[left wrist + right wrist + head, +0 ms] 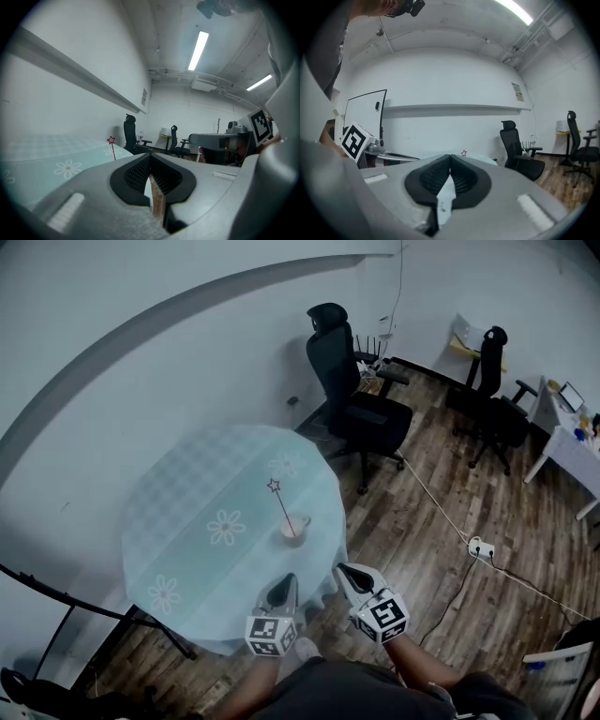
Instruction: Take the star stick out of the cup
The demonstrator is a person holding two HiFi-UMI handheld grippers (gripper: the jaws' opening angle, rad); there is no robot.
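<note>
A thin stick with a red star on top (pixel 283 510) stands in a small pale cup (pixel 297 529) and leans toward 11 o'clock. The cup sits on a round table with a light blue flower cloth (pixel 202 484), near its 4 o'clock edge. The left gripper (pixel 287 579) is at the cup's 6 o'clock and the right gripper (pixel 344 570) at 5 o'clock, both apart from it. Each one's 2 jaws are pressed together, holding nothing.

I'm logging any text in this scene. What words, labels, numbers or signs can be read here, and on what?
No text can be read.
Wall sign: print too small and blurred to read.
Left cube, right cube: square black-and-white marker patterns only, no words.
</note>
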